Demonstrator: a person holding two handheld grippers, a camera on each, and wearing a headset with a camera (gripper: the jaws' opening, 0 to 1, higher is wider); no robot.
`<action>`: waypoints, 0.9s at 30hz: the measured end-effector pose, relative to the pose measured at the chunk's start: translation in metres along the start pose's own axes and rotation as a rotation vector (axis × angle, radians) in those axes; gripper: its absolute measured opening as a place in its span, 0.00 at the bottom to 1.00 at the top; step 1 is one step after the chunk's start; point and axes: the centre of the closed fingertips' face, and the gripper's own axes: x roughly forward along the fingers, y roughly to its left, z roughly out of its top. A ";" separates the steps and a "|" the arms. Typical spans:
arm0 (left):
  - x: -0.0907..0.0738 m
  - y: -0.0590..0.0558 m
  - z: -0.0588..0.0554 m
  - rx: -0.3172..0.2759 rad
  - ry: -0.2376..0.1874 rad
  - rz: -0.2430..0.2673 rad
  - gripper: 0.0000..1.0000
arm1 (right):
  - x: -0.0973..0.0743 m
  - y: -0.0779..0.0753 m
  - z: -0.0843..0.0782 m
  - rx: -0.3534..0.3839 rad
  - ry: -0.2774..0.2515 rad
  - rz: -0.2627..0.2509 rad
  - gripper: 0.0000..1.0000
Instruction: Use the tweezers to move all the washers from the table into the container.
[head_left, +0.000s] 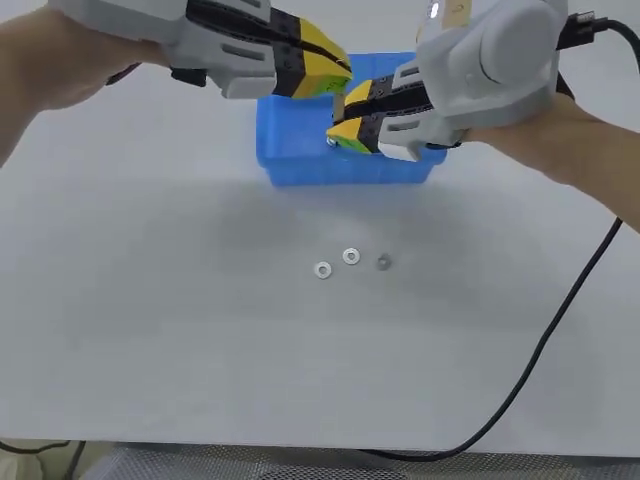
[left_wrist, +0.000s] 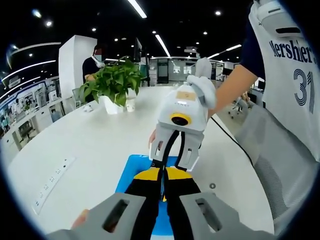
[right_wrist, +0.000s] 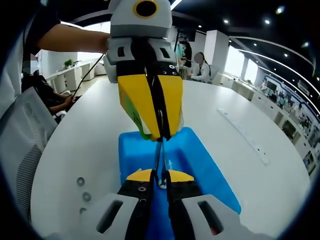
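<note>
Both grippers meet tip to tip above the blue container (head_left: 300, 168). My left gripper (head_left: 336, 76) comes in from the upper left and is shut on the thin metal tweezers (right_wrist: 160, 155). The tweezers run down between the jaws of my right gripper (right_wrist: 161, 176), which is shut on them too. A small shiny washer (head_left: 332, 142) sits at the tweezers' tip over the container (right_wrist: 200, 165). Three washers lie on the white table: washer one (head_left: 322, 269), washer two (head_left: 351, 257) and washer three (head_left: 383, 262). The right gripper (head_left: 347, 122) reaches in from the right.
A black cable (head_left: 560, 320) trails from the right gripper across the table to the near edge. A potted plant (left_wrist: 112, 82) stands far back on the table, and a power strip (right_wrist: 245, 137) is set into it. A person in a numbered jersey (left_wrist: 295, 85) is close by.
</note>
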 end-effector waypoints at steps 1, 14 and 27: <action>0.000 0.001 -0.001 -0.005 -0.002 0.000 0.06 | 0.000 0.000 -0.001 -0.004 0.004 -0.005 0.11; -0.006 0.004 0.006 0.002 -0.014 0.013 0.05 | -0.007 0.002 0.010 0.008 -0.010 -0.022 0.12; -0.028 -0.011 0.032 0.043 -0.034 0.023 0.05 | -0.035 0.019 0.048 -0.039 -0.087 -0.039 0.13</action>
